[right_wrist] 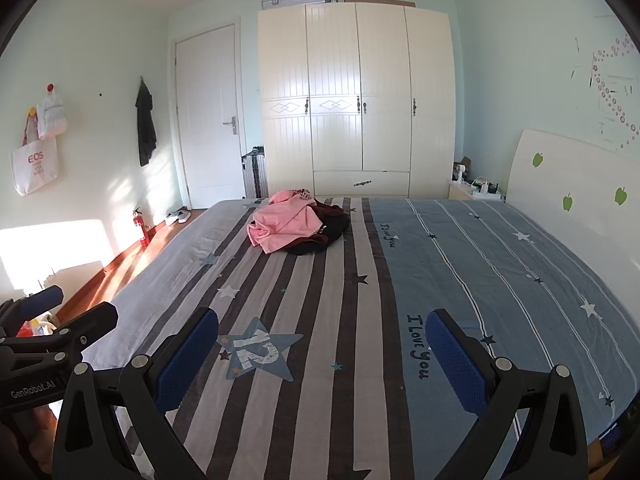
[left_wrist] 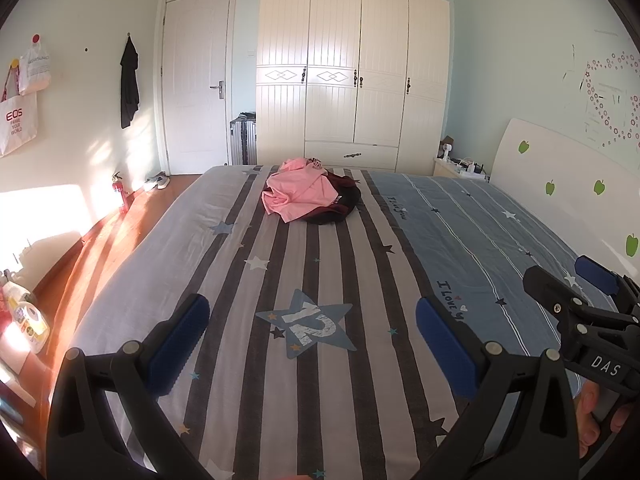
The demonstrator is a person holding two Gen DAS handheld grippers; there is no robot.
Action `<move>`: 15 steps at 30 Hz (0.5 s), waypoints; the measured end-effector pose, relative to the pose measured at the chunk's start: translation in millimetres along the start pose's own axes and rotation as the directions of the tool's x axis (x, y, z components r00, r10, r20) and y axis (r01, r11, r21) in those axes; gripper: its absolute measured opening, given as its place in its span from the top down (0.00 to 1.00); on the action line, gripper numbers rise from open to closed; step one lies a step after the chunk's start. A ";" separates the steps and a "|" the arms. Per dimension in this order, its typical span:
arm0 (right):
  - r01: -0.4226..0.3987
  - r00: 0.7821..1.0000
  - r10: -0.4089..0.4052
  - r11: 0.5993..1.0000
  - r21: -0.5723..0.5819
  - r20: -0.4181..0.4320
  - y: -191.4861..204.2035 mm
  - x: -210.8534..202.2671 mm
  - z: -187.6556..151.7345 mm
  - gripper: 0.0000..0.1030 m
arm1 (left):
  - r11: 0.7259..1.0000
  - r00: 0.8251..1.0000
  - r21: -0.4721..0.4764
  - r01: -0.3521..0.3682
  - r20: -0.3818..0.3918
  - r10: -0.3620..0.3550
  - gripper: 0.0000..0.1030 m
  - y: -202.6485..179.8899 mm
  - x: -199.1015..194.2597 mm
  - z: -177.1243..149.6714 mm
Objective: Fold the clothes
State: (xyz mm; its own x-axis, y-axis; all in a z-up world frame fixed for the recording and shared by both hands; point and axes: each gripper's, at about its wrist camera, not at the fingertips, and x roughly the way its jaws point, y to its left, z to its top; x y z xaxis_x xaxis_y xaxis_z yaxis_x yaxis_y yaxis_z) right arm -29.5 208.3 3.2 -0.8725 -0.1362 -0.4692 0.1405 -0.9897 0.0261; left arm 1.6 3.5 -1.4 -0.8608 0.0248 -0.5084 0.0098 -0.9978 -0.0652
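Both the left tongs (left_wrist: 312,344) and right tongs (right_wrist: 322,360) gape empty; the crumpled clothes (left_wrist: 308,196) lie well ahead on the bed (left_wrist: 360,264). Reach forward, pinch the pink top layer alone.

1. The left gripper (left_wrist: 312,344) hangs above the bed (left_wrist: 224,264), its two blue-padded fingers (left_wrist: 180,344) spread wide with nothing between them.
2. Between the fingers, on the striped cover, lies a printed star (left_wrist: 308,324).
3. Far ahead of the fingertips, a crumpled pink garment (left_wrist: 296,194) lies on a dark garment (left_wrist: 340,204).
4. Right of the fingers, the right gripper (left_wrist: 576,280) juts in, a hand (left_wrist: 596,420) beneath it.
5. Beyond the clothes stands a cream wardrobe (left_wrist: 352,76).
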 end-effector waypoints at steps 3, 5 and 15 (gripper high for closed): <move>-0.001 1.000 0.001 1.000 0.002 0.000 -0.9 0.7 -0.3 0.00 | 1.000 1.000 0.001 -0.001 -0.002 0.001 0.01 -0.9 -0.9 1.9; -0.001 1.000 0.001 1.000 0.003 0.001 -1.3 0.8 -0.7 0.00 | 1.000 1.000 0.001 -0.002 -0.001 0.002 0.01 -0.9 -1.4 1.7; 0.000 1.000 0.000 1.000 0.005 0.000 -2.4 2.2 0.0 0.00 | 1.000 1.000 -0.001 -0.003 0.000 0.003 0.01 -1.4 -0.4 2.4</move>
State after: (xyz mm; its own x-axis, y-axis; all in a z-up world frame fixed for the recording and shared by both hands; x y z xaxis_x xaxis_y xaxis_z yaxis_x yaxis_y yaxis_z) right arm -31.8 210.4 2.1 -0.8726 -0.1363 -0.4690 0.1383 -0.9899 0.0304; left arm 0.7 4.8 1.0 -0.8605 0.0221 -0.5090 0.0128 -0.9978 -0.0650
